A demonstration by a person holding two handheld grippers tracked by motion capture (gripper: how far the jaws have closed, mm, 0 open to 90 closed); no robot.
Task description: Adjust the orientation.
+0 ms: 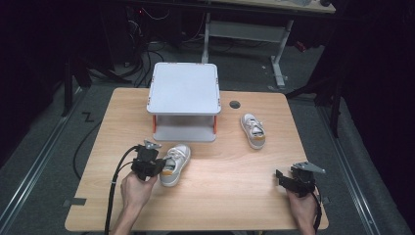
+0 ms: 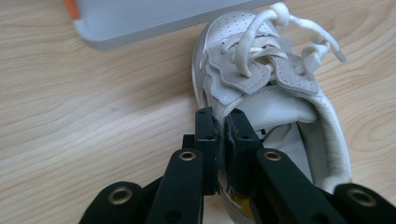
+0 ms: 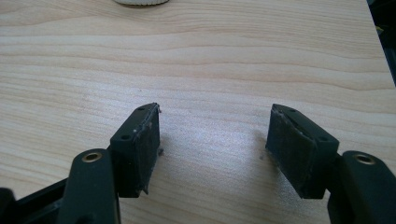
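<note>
Sneaker [image 1: 175, 165], white with white laces, lay at the near left of the wooden table [image 1: 230, 196], just in front of the grey two-tier stand [image 1: 184, 88] with orange posts, its toe pointing toward the far right. At its heel end, the left gripper [image 1: 157, 167] was held in the person's left hand [image 1: 134, 191], a black cable trailing back from it to the near edge. In the left gripper view, the two black jaws stood pressed together on the side wall of the shoe's collar [image 2: 224, 122], one pad outside and one inside the opening, with the tongue and knotted laces beyond them. Farther right and toward the far side, a second white sneaker [image 1: 253, 130] rested alone on the wood, near a small round hole [image 1: 235, 104] in the tabletop and well apart from both grippers. At the near right corner, the right gripper [image 1: 280, 177] sat in the person's right hand [image 1: 303, 210]; in the right gripper view its jaws stood wide apart over bare wood, with nothing between the pads [image 3: 140, 144].
</note>
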